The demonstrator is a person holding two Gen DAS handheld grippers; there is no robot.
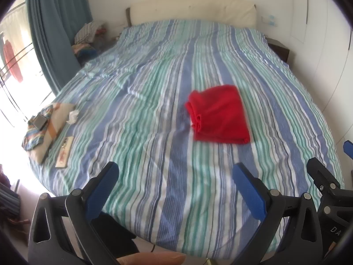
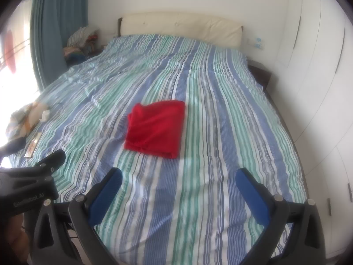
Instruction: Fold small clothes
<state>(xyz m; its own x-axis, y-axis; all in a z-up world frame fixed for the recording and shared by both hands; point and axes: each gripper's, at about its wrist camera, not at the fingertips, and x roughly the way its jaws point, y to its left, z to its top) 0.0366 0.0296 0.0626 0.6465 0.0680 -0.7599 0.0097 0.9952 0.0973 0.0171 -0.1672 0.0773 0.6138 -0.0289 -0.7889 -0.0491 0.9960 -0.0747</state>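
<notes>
A red garment [image 1: 218,114] lies folded into a rough square on the striped bedspread [image 1: 143,121]; it also shows in the right wrist view [image 2: 155,130]. My left gripper [image 1: 176,176] is open and empty, hovering above the near part of the bed, well short of the garment. My right gripper [image 2: 179,185] is open and empty too, also short of the garment. The right gripper shows at the right edge of the left wrist view [image 1: 331,176], and the left gripper at the left edge of the right wrist view [image 2: 37,165].
A beige cushion with a colourful striped cloth and a small dark box [image 1: 44,128] lies at the bed's left edge, a flat card [image 1: 64,152] beside it. A cream headboard [image 1: 194,8], blue curtain [image 1: 55,33], white wardrobe [image 2: 320,88] and a dark nightstand [image 1: 280,50] surround the bed.
</notes>
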